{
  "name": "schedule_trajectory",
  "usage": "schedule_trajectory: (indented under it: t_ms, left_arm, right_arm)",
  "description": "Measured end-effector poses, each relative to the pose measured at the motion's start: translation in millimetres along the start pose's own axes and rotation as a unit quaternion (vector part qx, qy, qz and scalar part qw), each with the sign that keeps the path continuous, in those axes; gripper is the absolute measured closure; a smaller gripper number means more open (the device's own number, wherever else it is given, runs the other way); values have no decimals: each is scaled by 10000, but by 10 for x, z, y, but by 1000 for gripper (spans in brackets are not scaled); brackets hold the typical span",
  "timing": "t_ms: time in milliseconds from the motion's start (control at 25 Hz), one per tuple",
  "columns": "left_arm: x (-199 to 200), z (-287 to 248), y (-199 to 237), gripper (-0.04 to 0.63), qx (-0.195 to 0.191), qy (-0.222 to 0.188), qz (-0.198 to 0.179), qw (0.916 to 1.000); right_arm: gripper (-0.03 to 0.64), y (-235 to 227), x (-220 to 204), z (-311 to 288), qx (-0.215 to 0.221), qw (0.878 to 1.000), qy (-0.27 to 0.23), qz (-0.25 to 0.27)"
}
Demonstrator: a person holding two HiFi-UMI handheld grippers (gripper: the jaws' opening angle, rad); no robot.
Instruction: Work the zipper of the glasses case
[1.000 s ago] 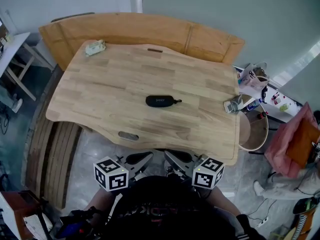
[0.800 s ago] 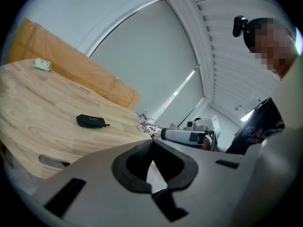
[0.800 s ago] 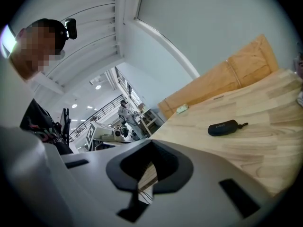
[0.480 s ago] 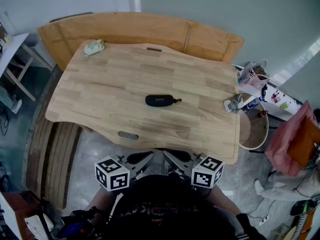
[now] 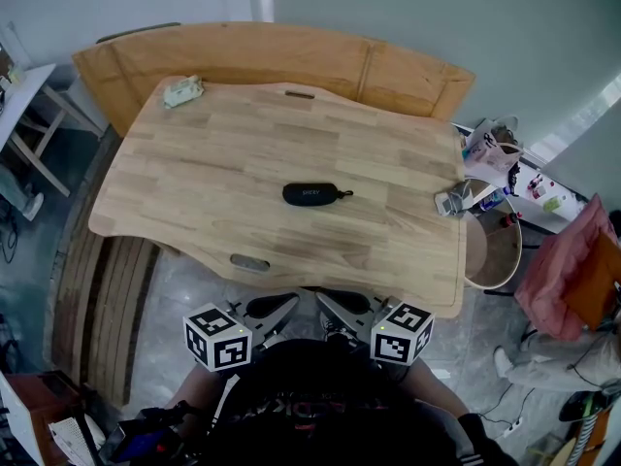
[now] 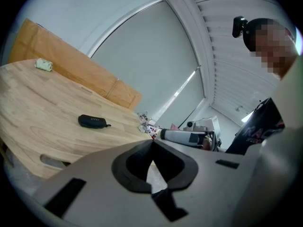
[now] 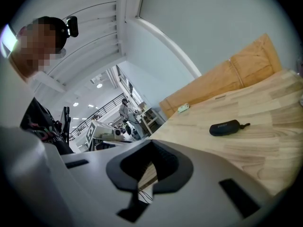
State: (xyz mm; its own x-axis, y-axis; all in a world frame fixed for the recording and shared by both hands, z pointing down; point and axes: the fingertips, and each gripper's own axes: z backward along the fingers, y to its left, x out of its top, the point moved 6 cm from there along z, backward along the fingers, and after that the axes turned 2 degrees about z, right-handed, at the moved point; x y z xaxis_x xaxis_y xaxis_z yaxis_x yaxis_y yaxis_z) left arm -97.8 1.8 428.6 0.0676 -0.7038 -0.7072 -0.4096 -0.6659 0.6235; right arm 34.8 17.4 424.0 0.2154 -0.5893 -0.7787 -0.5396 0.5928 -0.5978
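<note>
A black zipped glasses case (image 5: 310, 195) lies flat near the middle of the wooden table (image 5: 194, 173), its pull cord pointing right. It also shows in the left gripper view as a small dark case (image 6: 93, 121) and in the right gripper view as a dark case (image 7: 226, 127). My left gripper (image 5: 281, 311) and right gripper (image 5: 335, 309) hang below the table's near edge, close to my body, both shut and empty. Their tips point toward each other, well short of the case.
A crumpled greenish cloth (image 5: 183, 92) sits at the table's far left corner. Small items (image 5: 454, 202) lie at the right edge, beside a round bin (image 5: 495, 250) and bags (image 5: 490, 149). A brown board (image 5: 272, 51) stands behind the table.
</note>
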Motion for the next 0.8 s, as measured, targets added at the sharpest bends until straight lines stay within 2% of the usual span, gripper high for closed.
schedule_trajectory:
  t_ms: [800]
  left_arm:
    - [6,-6,-28,584,0,43,-10,10000]
  right_arm:
    - [603,22,1,6,23,10000,20,12]
